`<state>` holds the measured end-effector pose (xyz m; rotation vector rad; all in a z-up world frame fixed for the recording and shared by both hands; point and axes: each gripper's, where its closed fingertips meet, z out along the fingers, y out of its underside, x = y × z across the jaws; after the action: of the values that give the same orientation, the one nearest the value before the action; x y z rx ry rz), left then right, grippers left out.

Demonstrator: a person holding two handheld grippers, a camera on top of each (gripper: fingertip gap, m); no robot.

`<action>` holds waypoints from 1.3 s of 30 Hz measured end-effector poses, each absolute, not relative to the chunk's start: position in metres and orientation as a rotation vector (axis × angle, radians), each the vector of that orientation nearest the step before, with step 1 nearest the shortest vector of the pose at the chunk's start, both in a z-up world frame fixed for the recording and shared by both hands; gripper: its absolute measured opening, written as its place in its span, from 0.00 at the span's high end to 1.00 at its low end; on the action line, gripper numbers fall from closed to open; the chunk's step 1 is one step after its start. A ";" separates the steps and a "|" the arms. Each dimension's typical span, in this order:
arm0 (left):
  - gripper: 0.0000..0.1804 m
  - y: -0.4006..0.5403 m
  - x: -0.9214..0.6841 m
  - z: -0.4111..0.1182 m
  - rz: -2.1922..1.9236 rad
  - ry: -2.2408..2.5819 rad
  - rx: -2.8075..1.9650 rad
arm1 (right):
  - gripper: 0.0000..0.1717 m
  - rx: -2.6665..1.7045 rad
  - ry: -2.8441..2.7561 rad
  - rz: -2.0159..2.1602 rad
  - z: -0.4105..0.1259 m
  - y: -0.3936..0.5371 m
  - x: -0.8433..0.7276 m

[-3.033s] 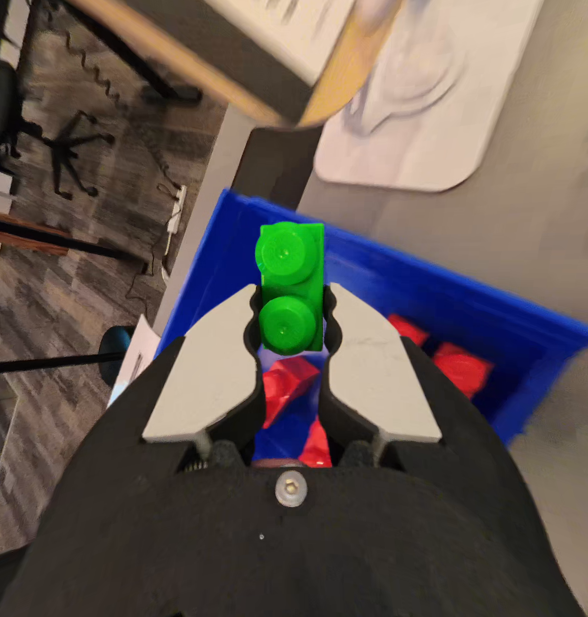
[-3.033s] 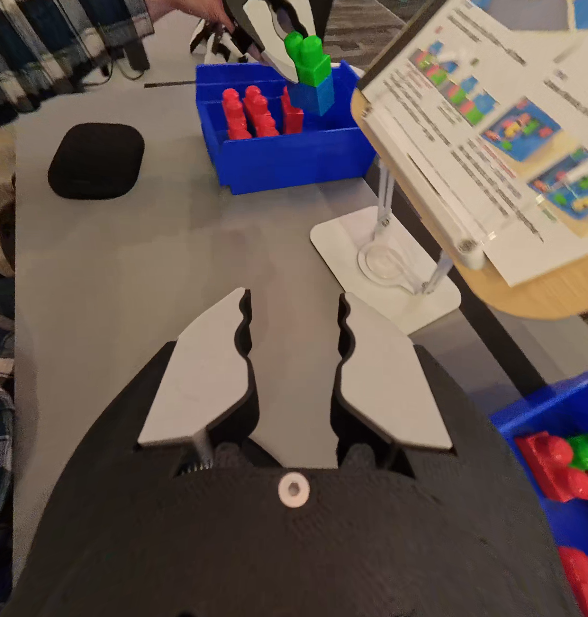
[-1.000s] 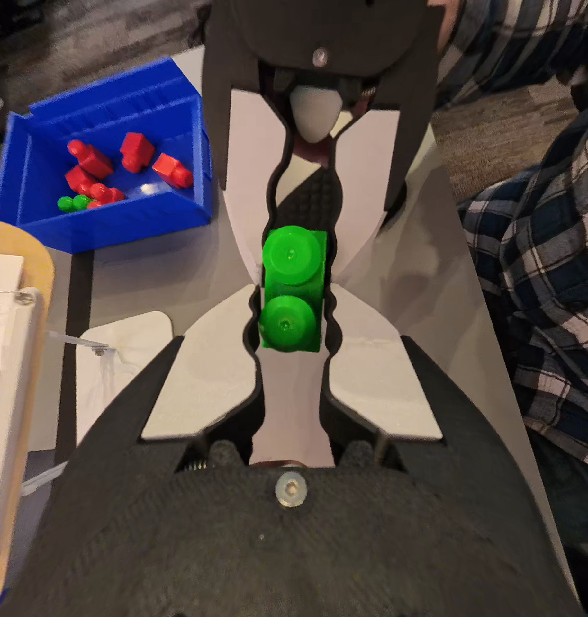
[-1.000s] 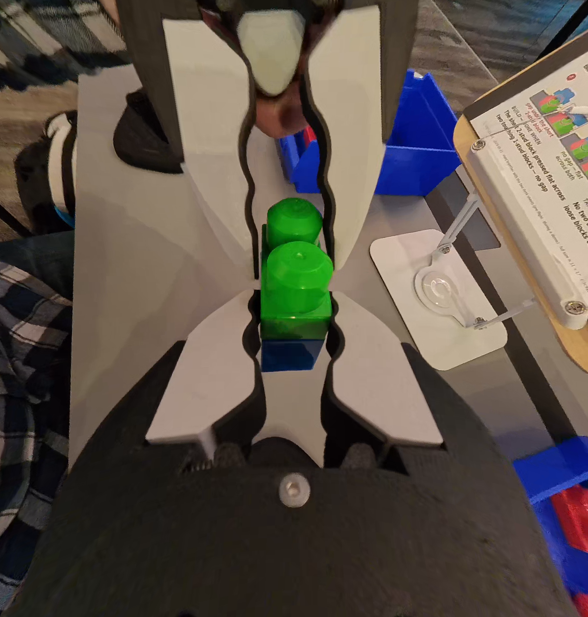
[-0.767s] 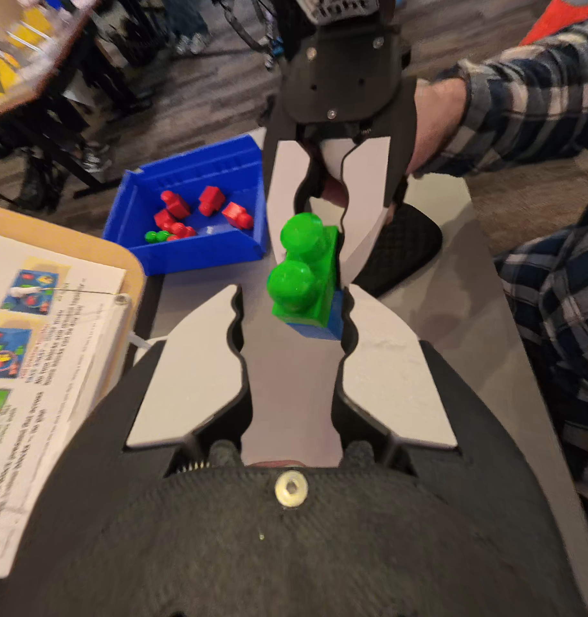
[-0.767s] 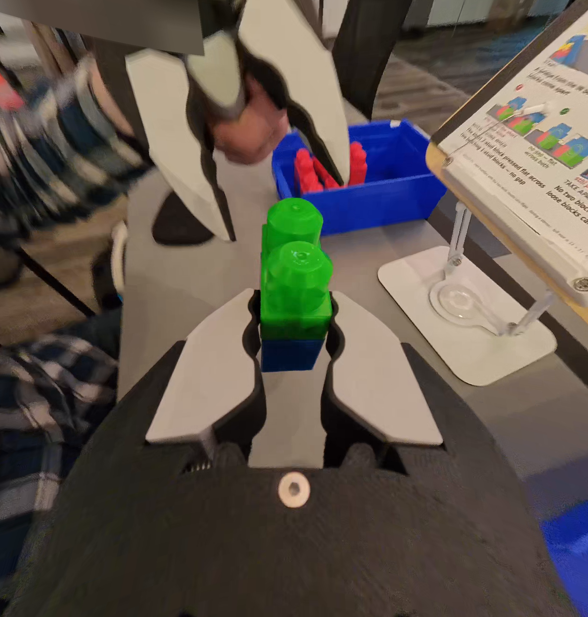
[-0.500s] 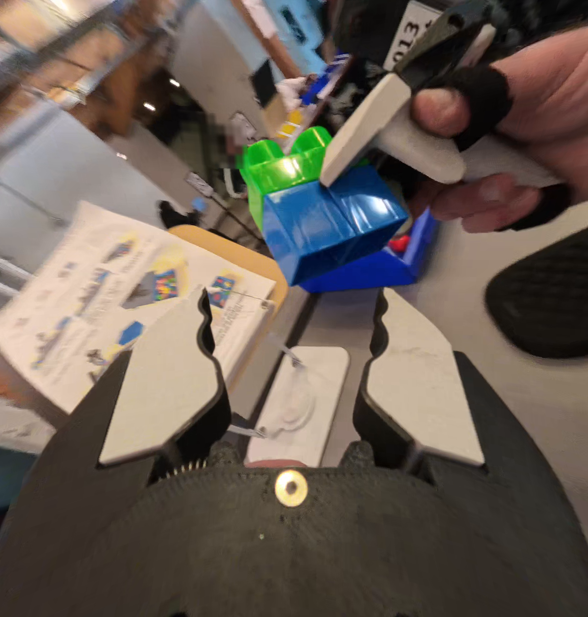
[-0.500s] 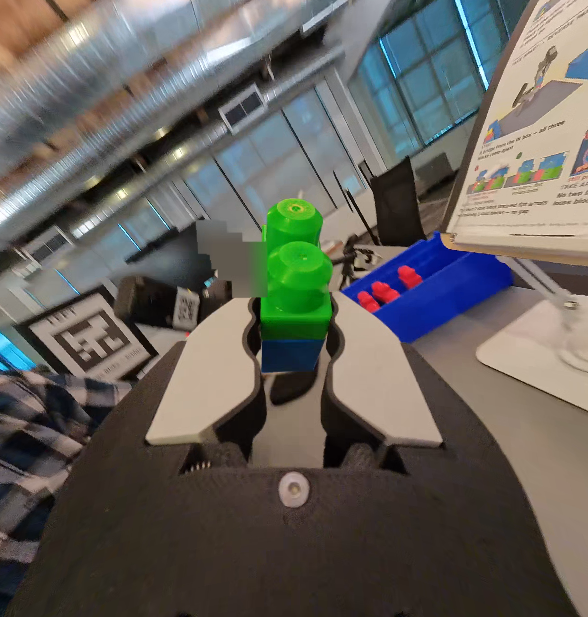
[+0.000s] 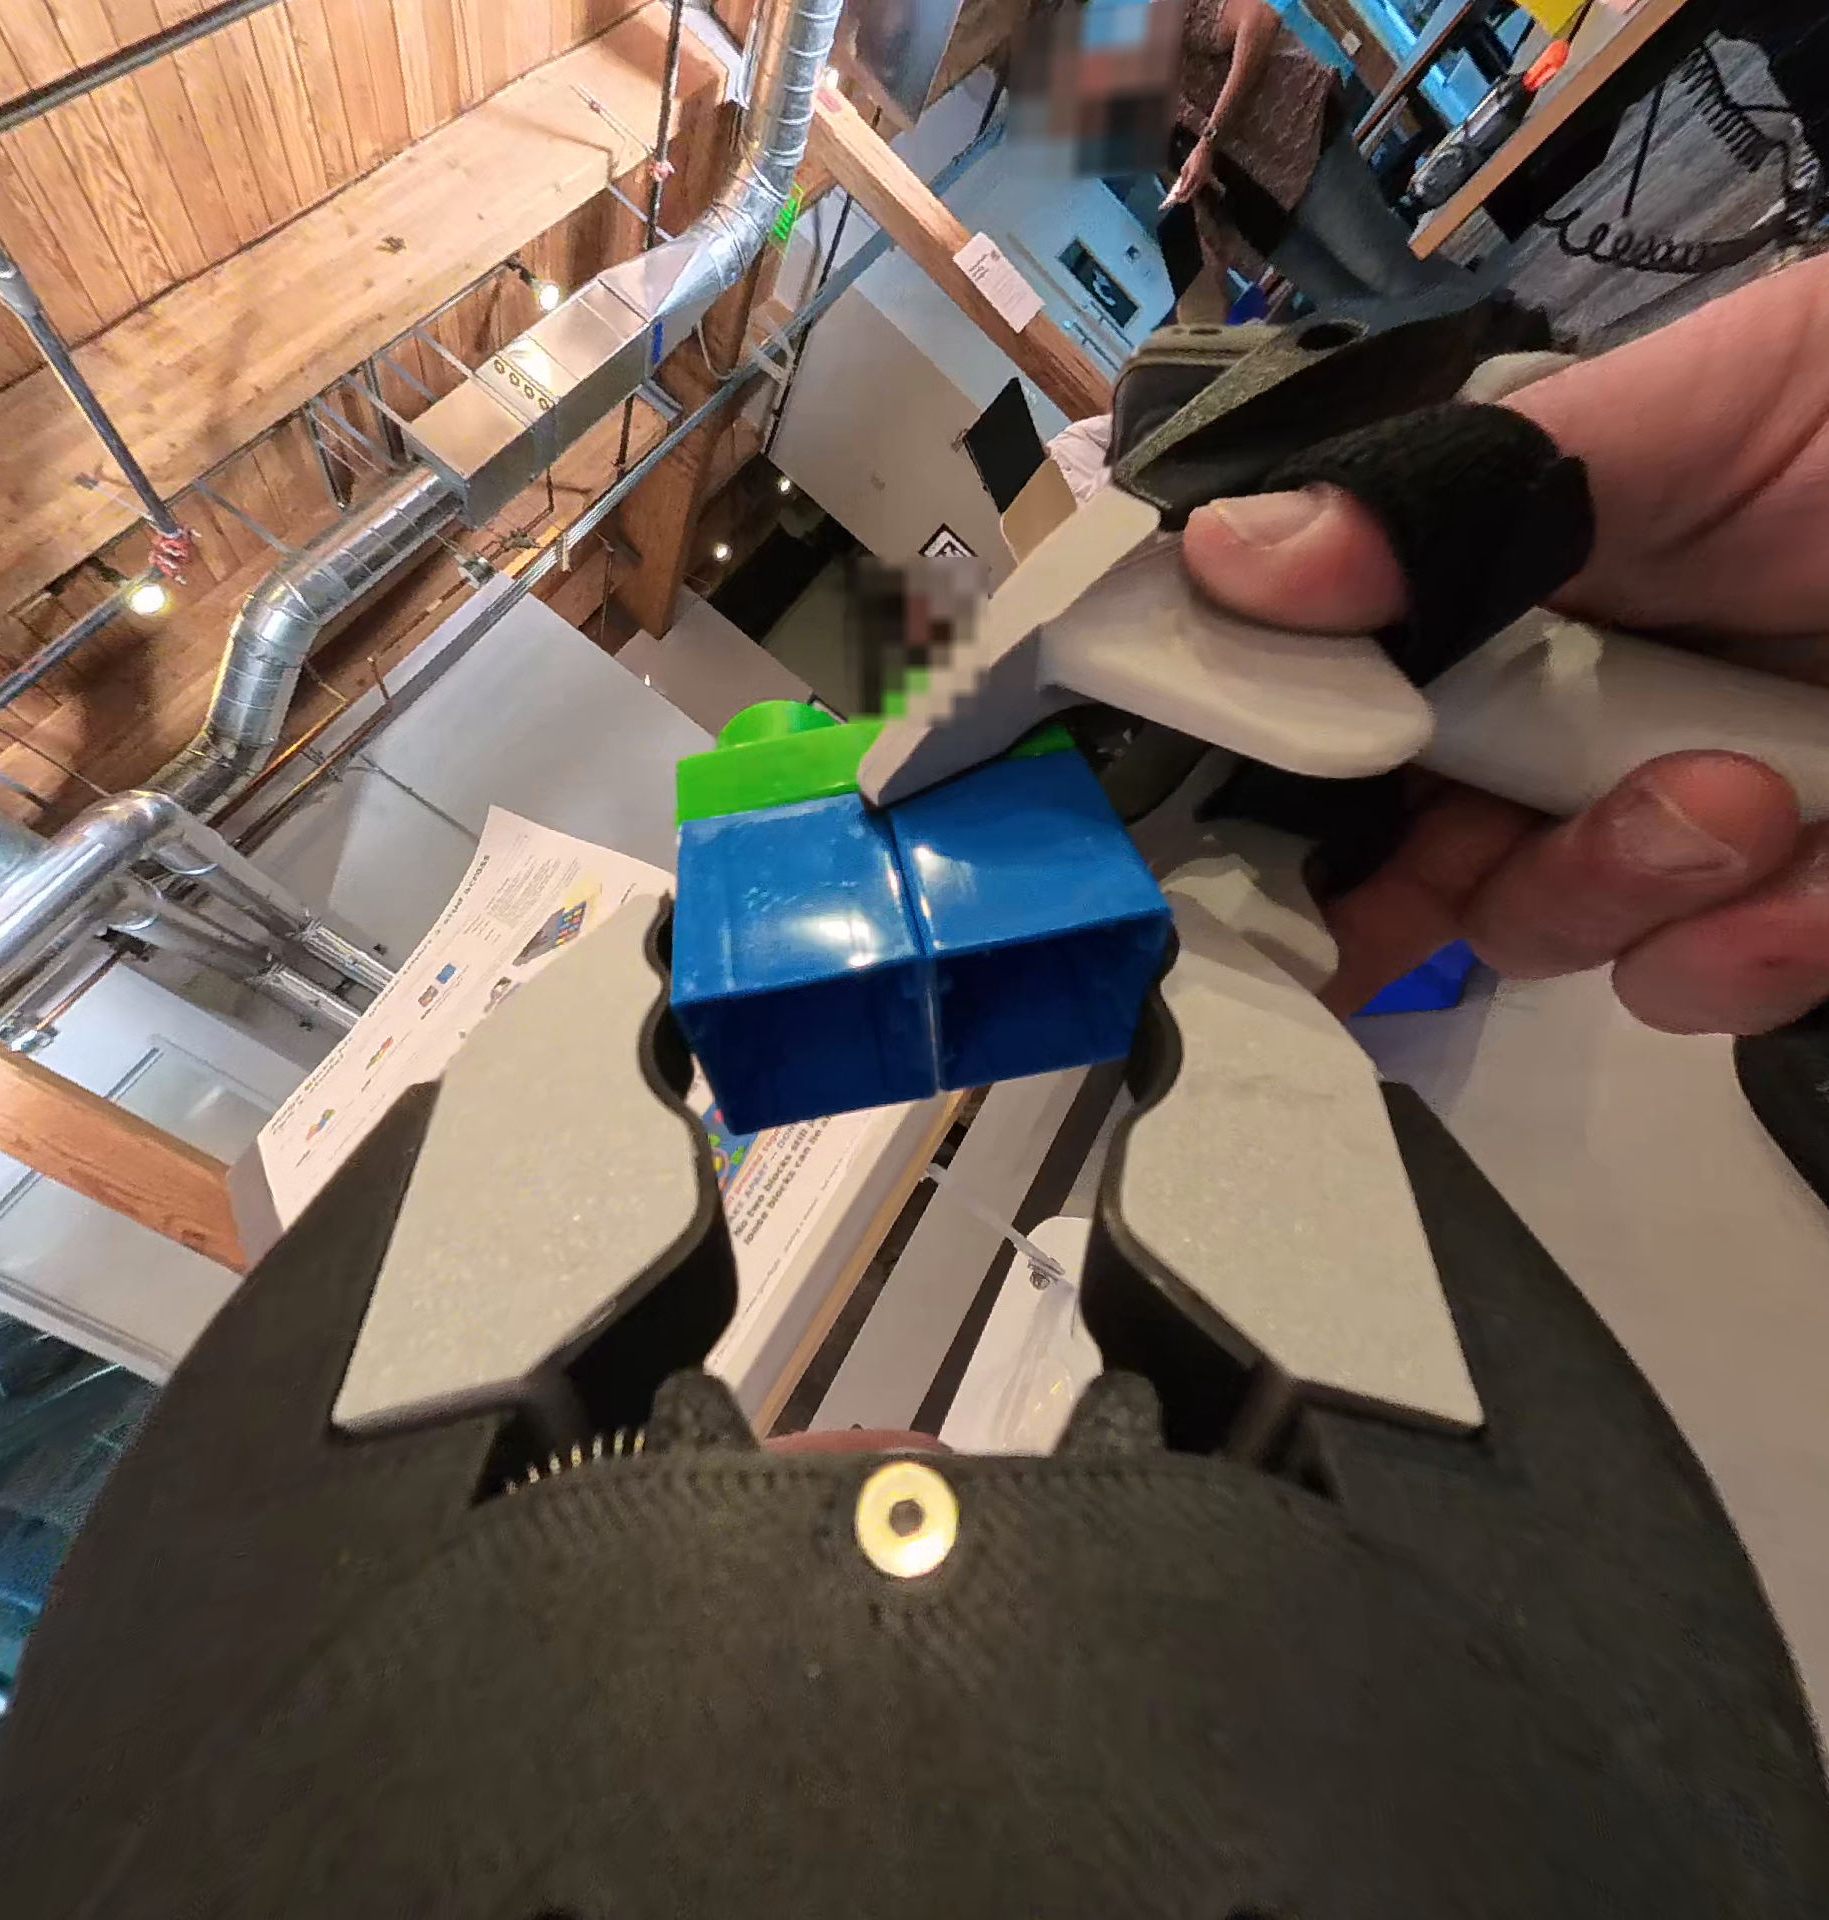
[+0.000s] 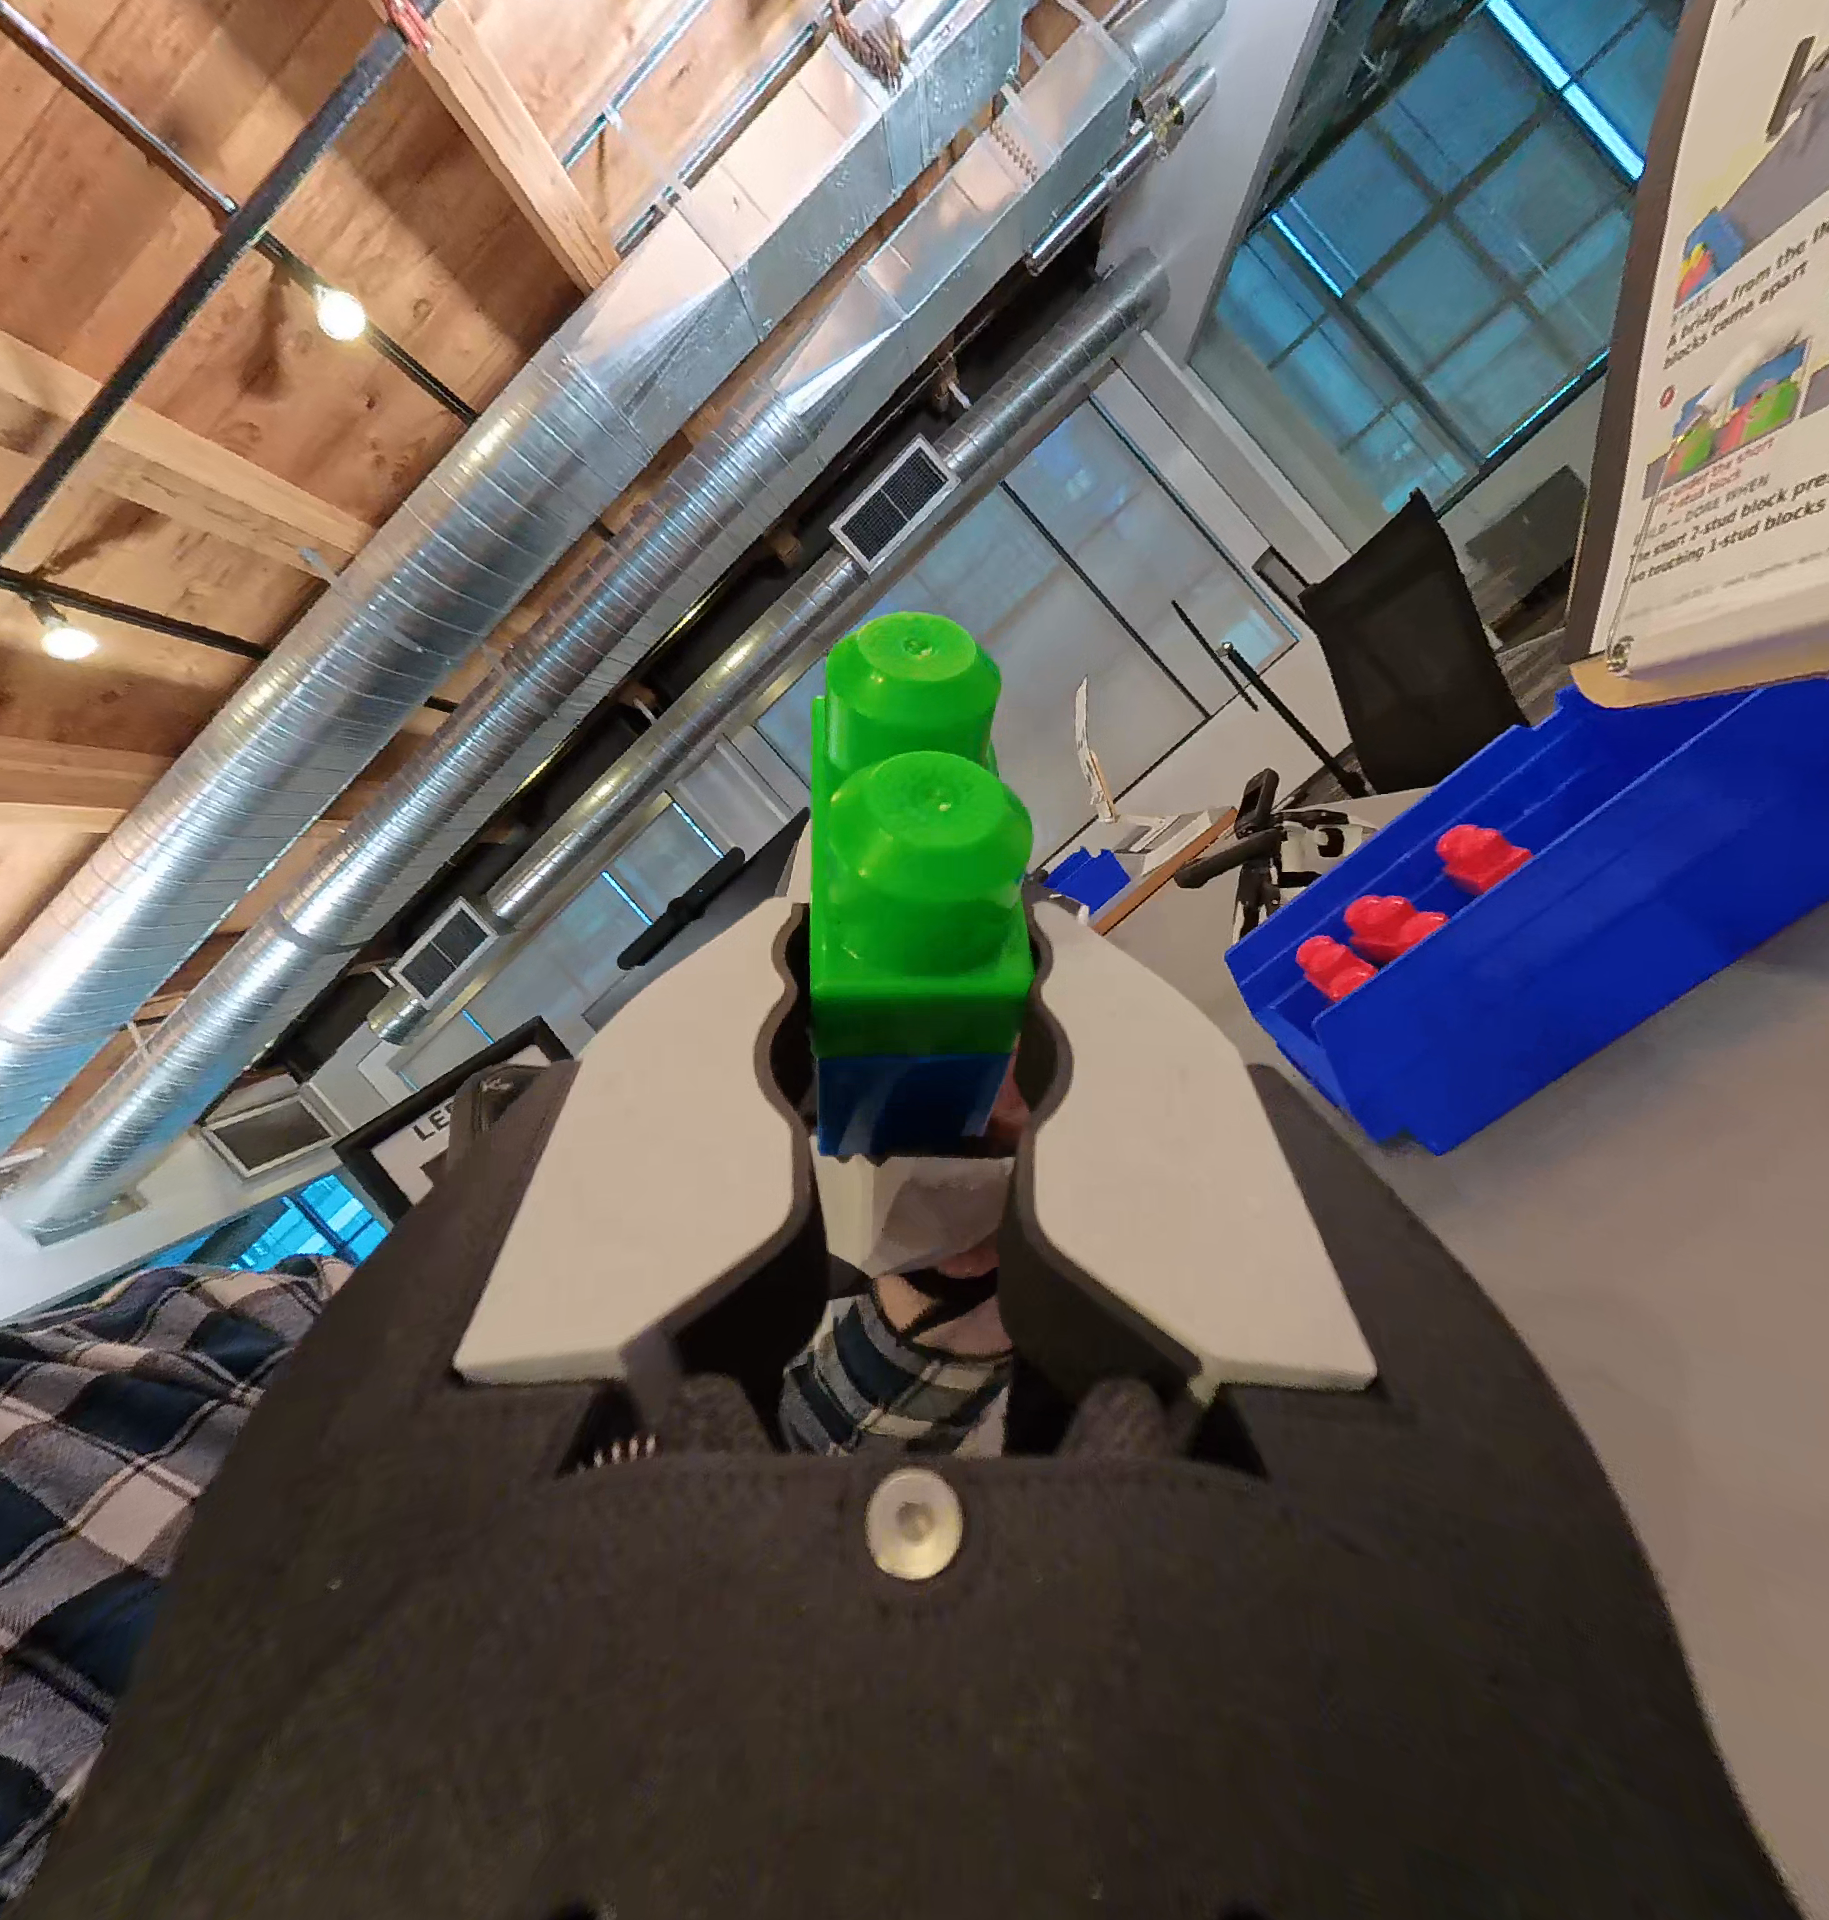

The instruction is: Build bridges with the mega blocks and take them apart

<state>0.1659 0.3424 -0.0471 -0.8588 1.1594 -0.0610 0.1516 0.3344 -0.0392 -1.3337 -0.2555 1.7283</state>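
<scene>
Two blue blocks (image 9: 920, 956) sit side by side under a green two-stud block (image 10: 915, 883), the small bridge raised in the air above the grey counter (image 10: 1616, 1299). On the left, the left gripper (image 9: 910, 987) has its jaws spread wide around the blue pair, its fingertips at both outer ends, though whether the pads press cannot be told. Further right, the right gripper (image 10: 915, 997) clamps the green block between narrow jaws, and a blue bin (image 10: 1575, 997) with red blocks (image 10: 1393, 925) stands on the counter.

two-stud block (image 10: 915, 873) atop two blocks (image 9: 915, 951) set side by side | small blocks (image 10: 1393, 925) in bin (image 10: 1575, 997) to right
</scene>
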 end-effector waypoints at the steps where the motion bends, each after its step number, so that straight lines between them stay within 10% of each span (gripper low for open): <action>1: 0.55 0.341 0.166 -0.047 -0.069 1.162 -0.851 | 0.78 -1.331 -0.254 1.742 -0.039 0.334 0.151; 39: 0.51 0.299 0.166 -0.051 -0.431 1.465 -0.790 | 0.78 -1.399 -0.551 1.813 -0.041 0.299 0.137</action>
<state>0.1664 0.2987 -0.0506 -0.7900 1.4645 -0.4305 0.1368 0.2993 -0.0408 -1.3990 -0.5508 1.8129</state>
